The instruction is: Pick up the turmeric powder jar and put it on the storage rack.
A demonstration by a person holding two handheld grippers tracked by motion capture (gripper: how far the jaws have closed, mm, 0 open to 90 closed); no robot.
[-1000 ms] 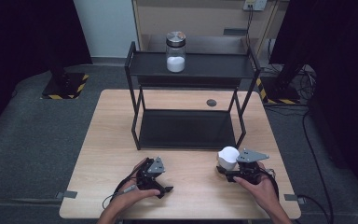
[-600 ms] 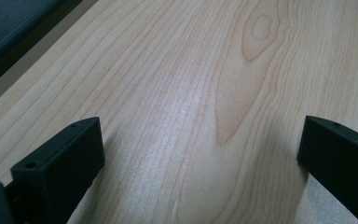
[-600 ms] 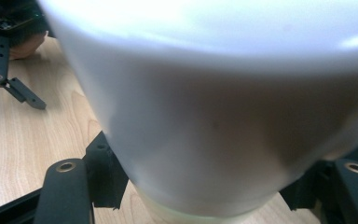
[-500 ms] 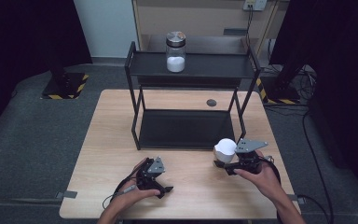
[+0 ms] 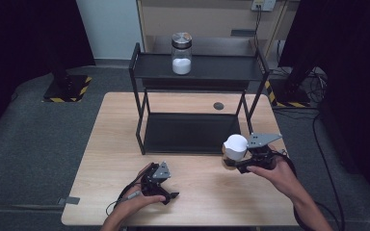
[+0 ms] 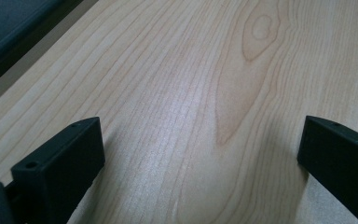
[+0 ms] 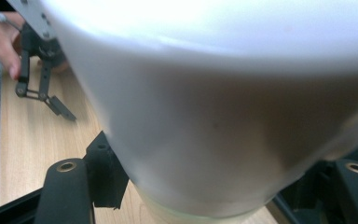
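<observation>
In the high view my right gripper (image 5: 232, 159) is shut on a white cup (image 5: 235, 145) and holds it above the table's right front, just before the rack's right leg. The right gripper view has the cup (image 7: 214, 93) up close, with the jaws of that gripper (image 7: 223, 186) pressed against its lower sides. My left gripper (image 5: 164, 190) rests on the wooden table (image 5: 197, 207) at the front centre. In its own view the left gripper (image 6: 200, 144) is open with bare wood between the jaws. The left gripper (image 7: 51, 100) also appears far off in the right gripper view.
A black two-level rack (image 5: 197, 72) stands at the back of the table. On its top shelf is a glass jar (image 5: 181, 53) with white powder and a metal lid. A small dark disc (image 5: 218, 106) lies behind the rack's lower shelf (image 5: 188, 132).
My right gripper has risen from the table with the white cup and moved slightly toward the rack. The left gripper has stayed in place.
</observation>
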